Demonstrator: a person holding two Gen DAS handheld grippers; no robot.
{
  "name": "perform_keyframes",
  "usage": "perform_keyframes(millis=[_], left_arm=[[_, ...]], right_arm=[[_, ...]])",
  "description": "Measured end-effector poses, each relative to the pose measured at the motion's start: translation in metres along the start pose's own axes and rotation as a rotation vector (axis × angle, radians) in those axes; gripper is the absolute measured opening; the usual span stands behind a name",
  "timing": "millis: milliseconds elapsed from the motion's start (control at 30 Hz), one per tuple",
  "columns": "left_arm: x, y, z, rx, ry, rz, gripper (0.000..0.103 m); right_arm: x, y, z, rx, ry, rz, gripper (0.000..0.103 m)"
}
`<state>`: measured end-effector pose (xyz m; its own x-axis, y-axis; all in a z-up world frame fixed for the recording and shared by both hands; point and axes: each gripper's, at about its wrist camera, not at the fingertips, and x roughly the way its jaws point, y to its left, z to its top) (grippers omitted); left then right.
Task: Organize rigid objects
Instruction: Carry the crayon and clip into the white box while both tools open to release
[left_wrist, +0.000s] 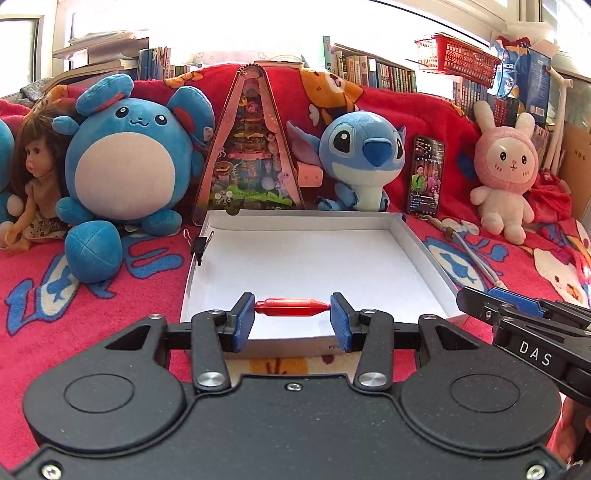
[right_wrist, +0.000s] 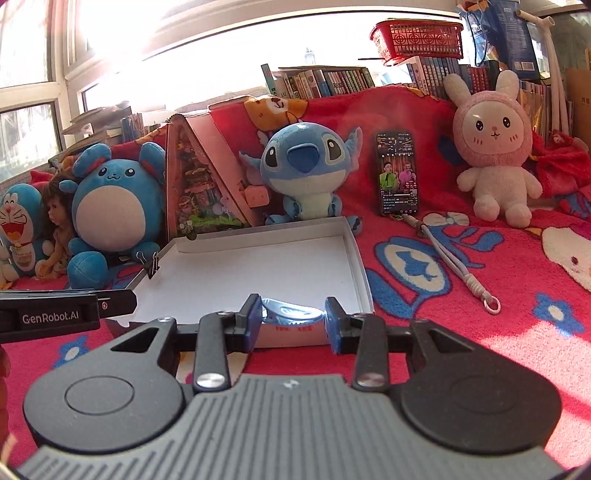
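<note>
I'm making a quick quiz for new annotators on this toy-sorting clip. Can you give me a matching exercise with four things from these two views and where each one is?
Things:
1. red capsule-shaped piece
2. silvery-blue flat piece
3. black binder clip
4. phone

Places:
A. clipped on the white box's left wall
B. propped upright against the red blanket, screen lit
C. between the left gripper's pads
D. between the right gripper's pads

Pairs: 1-C, 2-D, 3-A, 4-B
</note>
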<state>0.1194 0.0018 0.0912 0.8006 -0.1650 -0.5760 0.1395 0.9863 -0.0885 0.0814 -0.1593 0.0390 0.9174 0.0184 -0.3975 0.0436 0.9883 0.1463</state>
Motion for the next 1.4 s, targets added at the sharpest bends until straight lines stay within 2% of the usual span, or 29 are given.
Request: perform_keyframes(millis=[133, 267, 367, 633, 967, 1400], left_arm=[[0.032, 0.001, 0.022, -0.019, 0.040, -0.011, 0.042], [0.059, -0.003, 0.034, 0.003, 0.049, 0.029, 0.042], [0.081, -0.006, 0.038, 0.013, 0.063, 0.061, 0.042], [0.128, -0.009, 0.035, 0.007, 0.159, 0.108, 0.042], [0.141, -0.010, 0.022, -0.002, 0.179, 0.122, 0.042], [0.148, -0.008, 0.011, -0.001, 0.203, 0.135, 0.042]], right_arm=[[0.026, -0.007, 0.021, -0.001, 0.032, 0.013, 0.042], [0.050, -0.010, 0.032, -0.014, 0.059, 0.009, 0.042], [0.068, -0.010, 0.038, -0.034, 0.082, 0.007, 0.042], [0.117, -0.007, 0.046, -0.051, 0.203, 0.004, 0.042], [0.145, -0.008, 0.036, -0.030, 0.283, 0.004, 0.042], [0.155, -0.015, 0.025, -0.019, 0.323, -0.014, 0.043]])
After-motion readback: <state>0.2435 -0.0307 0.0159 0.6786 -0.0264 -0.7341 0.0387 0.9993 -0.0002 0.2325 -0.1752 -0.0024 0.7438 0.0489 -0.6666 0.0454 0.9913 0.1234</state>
